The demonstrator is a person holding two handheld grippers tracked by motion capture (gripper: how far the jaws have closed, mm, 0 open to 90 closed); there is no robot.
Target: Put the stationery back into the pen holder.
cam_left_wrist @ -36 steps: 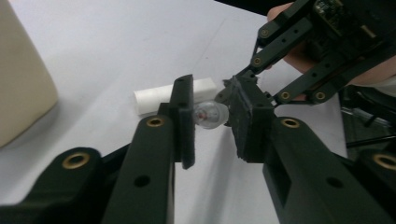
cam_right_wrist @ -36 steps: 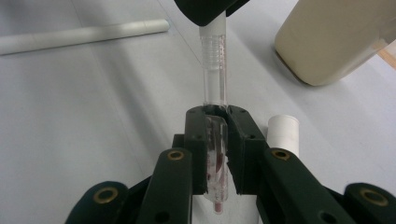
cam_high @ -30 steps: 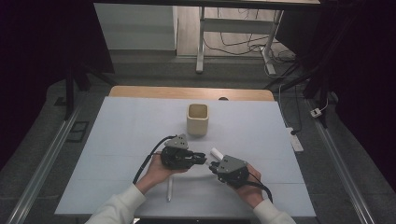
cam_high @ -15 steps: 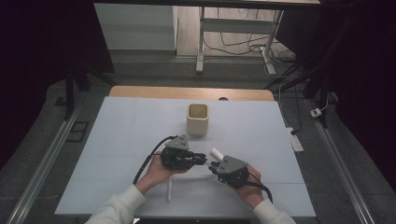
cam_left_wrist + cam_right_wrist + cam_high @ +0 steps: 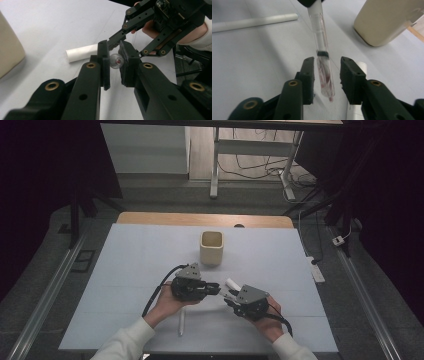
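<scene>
A clear tube (image 5: 320, 37) with a black ring and red smears inside hangs over the table. My left gripper (image 5: 115, 58) is shut on its upper end, which shows end-on as a clear round tip (image 5: 116, 60). The tube's lower part lies between the jaws of my right gripper (image 5: 327, 66); they have just been opening and stand open, with a gap on each side. In the high view the left gripper (image 5: 216, 289) and right gripper (image 5: 227, 296) meet tip to tip near the table's front middle.
A beige cup (image 5: 211, 248) stands behind the grippers at the table's middle. A short white cylinder (image 5: 231, 283) lies just beyond the right gripper. A thin white rod (image 5: 181, 322) lies by the left forearm. The pale table (image 5: 130, 265) spreads to both sides.
</scene>
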